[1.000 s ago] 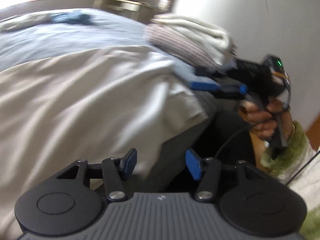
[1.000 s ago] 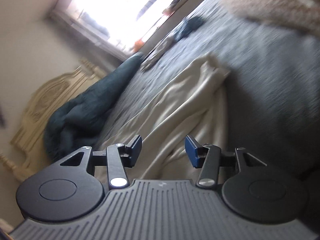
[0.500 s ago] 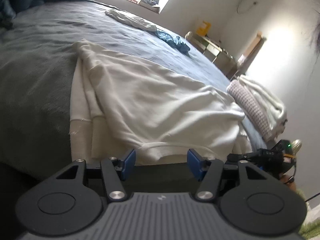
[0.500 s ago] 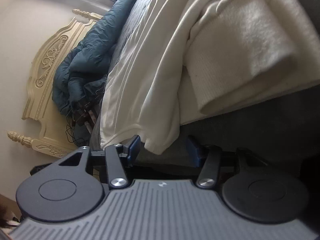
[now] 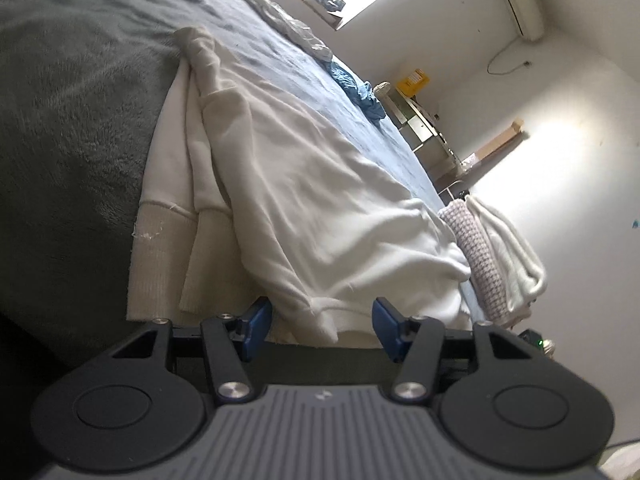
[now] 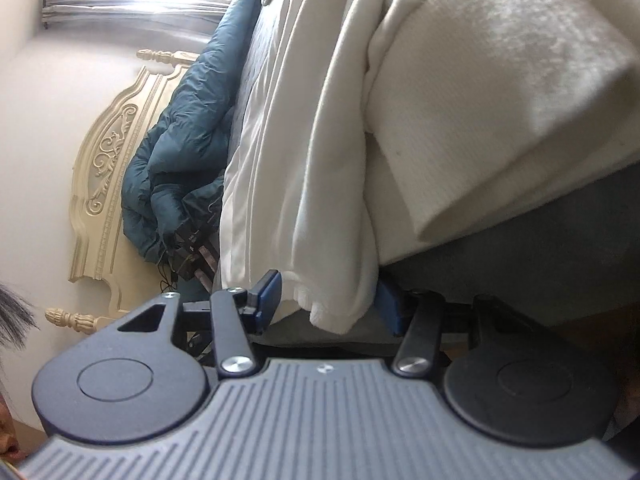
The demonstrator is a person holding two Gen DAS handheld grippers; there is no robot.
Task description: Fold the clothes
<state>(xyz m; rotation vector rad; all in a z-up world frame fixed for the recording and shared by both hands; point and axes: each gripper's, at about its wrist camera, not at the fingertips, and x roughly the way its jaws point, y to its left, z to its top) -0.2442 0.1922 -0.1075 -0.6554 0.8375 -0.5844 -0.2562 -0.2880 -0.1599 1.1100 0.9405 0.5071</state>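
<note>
With cream sweatshirt (image 5: 304, 184) flat on bed (image 5: 68, 128), hem at near edge: left tongs (image 5: 320, 330) and right tongs (image 6: 328, 306) straddling hem, closing, not yet clamped. Seat deeper, pinch both layers, lift evenly.

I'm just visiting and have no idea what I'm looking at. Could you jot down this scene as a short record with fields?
Setting: bed with grey cover
Garment: cream sweatshirt spread on it, hem at the near edge
Left gripper: fingers closing, hem between them, not pinched
Right gripper: fingers closing, a hem corner between them
Folded pile: beside the sweatshirt, folded clothes
Far end: teal duvet by the headboard
</note>
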